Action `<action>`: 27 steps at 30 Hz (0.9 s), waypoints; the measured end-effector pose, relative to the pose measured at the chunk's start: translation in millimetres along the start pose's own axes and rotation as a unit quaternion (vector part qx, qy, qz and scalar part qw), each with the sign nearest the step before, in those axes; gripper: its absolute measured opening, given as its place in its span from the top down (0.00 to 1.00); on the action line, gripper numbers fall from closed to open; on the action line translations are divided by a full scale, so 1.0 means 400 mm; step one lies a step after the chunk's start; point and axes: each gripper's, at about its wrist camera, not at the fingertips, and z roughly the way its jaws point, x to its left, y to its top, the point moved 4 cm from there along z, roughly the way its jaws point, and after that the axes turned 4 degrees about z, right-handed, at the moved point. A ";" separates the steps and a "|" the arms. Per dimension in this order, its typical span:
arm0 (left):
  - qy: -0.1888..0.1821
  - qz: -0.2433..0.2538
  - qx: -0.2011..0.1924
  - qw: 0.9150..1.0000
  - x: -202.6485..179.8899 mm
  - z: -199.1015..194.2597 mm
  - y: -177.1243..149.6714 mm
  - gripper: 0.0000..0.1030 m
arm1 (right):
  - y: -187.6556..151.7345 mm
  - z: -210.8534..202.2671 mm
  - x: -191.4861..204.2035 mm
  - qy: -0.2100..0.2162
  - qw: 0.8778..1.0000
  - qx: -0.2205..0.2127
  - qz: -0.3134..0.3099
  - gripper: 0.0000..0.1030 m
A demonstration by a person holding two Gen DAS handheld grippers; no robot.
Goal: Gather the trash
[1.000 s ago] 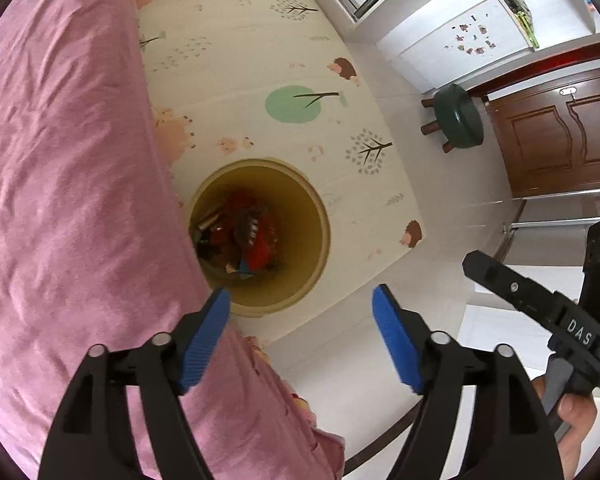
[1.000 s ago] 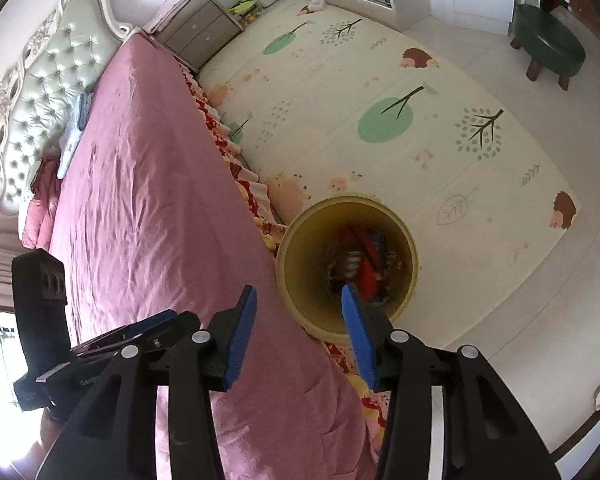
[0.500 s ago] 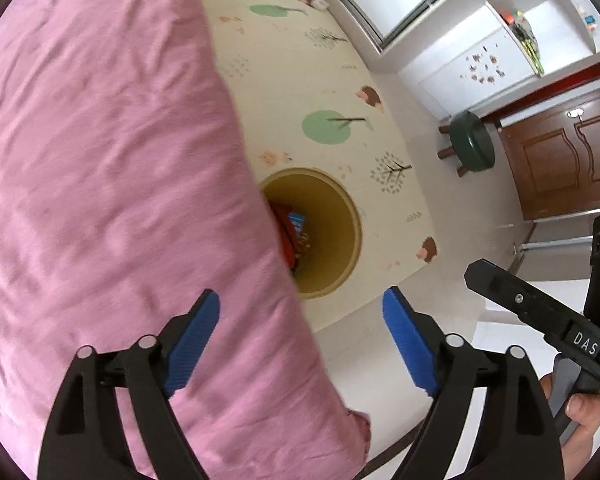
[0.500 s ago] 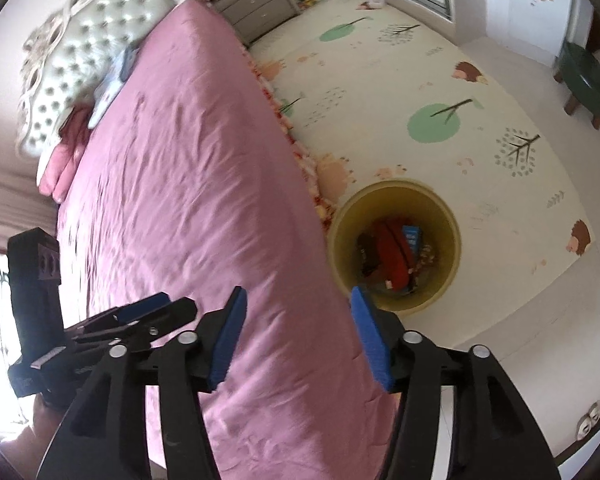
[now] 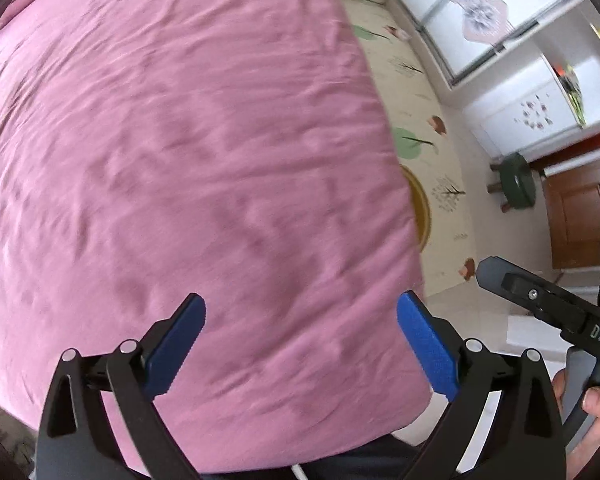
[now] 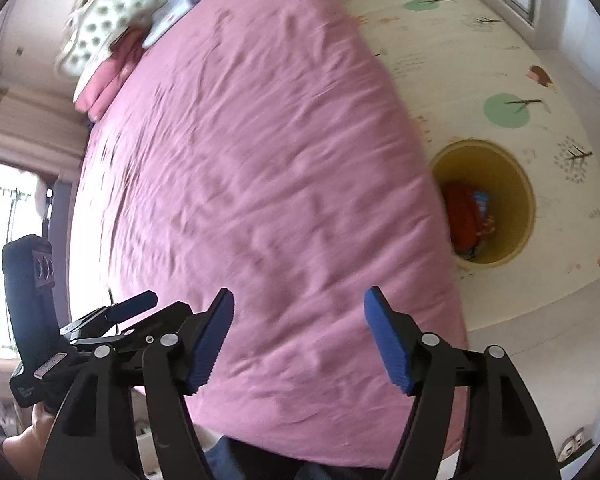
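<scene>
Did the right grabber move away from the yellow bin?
Yes. The right gripper has swung from over the yellow bin to above the pink bed; the bin now sits off to its right.

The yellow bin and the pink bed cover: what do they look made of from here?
The yellow bin looks like smooth moulded plastic: one even colour, a clean round rim and a soft sheen inside, though the blur leaves that open. The pink bed cover is woven fabric with a matte finish, probably cotton or a blend: it lies in fine soft wrinkles and drapes over the mattress edge.
</scene>
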 end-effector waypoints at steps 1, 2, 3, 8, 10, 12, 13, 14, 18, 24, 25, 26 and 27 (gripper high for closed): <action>0.004 -0.006 -0.005 1.000 0.018 -0.015 -0.016 0.07 | -0.012 0.004 0.022 -0.003 1.000 0.002 -0.009 0.33; 0.007 -0.010 -0.009 1.000 0.029 -0.027 -0.029 0.06 | -0.024 0.006 0.045 -0.005 1.000 0.004 -0.017 0.30; 0.009 -0.014 -0.013 1.000 0.041 -0.039 -0.038 0.06 | -0.036 0.006 0.070 -0.006 1.000 0.007 -0.025 0.29; 0.020 -0.025 -0.050 0.998 0.087 -0.126 -0.085 0.05 | -0.082 -0.016 0.175 -0.008 0.998 -0.002 -0.057 0.26; 0.025 -0.027 -0.072 0.997 0.095 -0.172 -0.092 0.05 | -0.092 -0.040 0.215 -0.009 0.997 -0.013 -0.075 0.24; 0.029 -0.027 -0.094 0.995 0.101 -0.221 -0.092 0.04 | -0.101 -0.072 0.266 -0.016 0.994 -0.035 -0.103 0.22; 0.032 -0.028 -0.104 0.994 0.104 -0.241 -0.092 0.04 | -0.102 -0.086 0.284 -0.016 0.993 -0.043 -0.112 0.21; 0.036 -0.028 -0.115 0.992 0.106 -0.267 -0.092 0.04 | -0.103 -0.103 0.305 -0.014 0.991 -0.052 -0.120 0.20; 0.058 -0.029 -0.156 0.986 0.110 -0.369 -0.079 0.04 | -0.091 -0.173 0.369 -0.010 0.987 -0.088 -0.136 0.17; 0.078 -0.039 -0.219 0.972 0.114 -0.520 -0.058 0.04 | -0.070 -0.258 0.443 -0.003 0.981 -0.128 -0.147 0.14; 0.081 -0.040 -0.226 0.970 0.114 -0.537 -0.056 0.04 | -0.067 -0.270 0.449 -0.001 0.980 -0.133 -0.148 0.13; 0.084 -0.042 -0.233 0.968 0.113 -0.556 -0.053 0.04 | -0.064 -0.283 0.457 0.000 0.979 -0.139 -0.149 0.13; 0.084 -0.041 -0.240 0.966 0.113 -0.571 -0.051 0.04 | -0.061 -0.294 0.466 0.000 0.978 -0.145 -0.151 0.13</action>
